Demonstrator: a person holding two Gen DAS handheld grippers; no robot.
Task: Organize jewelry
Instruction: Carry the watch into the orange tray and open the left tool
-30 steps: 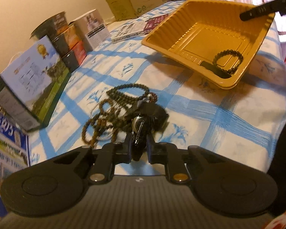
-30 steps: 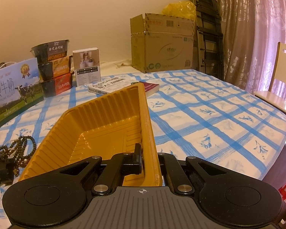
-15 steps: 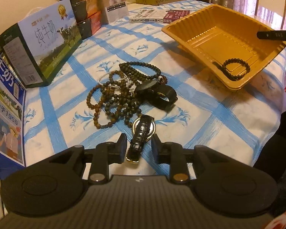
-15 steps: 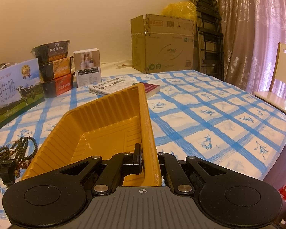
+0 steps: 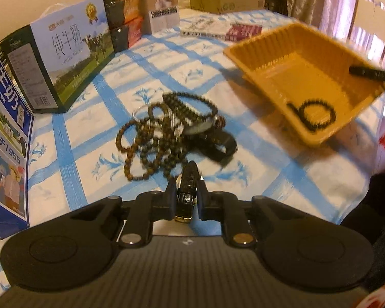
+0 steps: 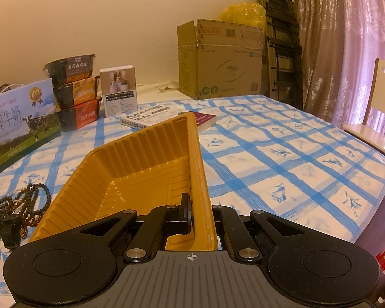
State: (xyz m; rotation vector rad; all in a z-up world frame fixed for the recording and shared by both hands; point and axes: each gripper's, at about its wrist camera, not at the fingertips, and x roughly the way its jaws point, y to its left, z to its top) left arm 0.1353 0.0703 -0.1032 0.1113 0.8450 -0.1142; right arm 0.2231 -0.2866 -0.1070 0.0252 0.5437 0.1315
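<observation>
The left claw (image 5: 186, 197) is clamped on the watch (image 5: 188, 188) by its black strap. The strap's long axis runs forward along the fingers, away from the camera, with the gold case just visible between them. The right claw (image 6: 201, 218) is closed on the near wall of the yellow tray (image 6: 131, 169) and holds it tilted, with the far end raised off the table (image 6: 282, 148).

Governing relation: the tray lies ahead and to the right of the left claw, well apart from it — its open mouth faces the left claw, and one black bead bracelet (image 5: 318, 115) rests in its low corner. The bead pile (image 5: 166, 138) lies on the table directly ahead, between watch and tray. Judged next move: carry the watch rightward over the pile and the near rim; the left claw is the only one free to deliver.
</observation>
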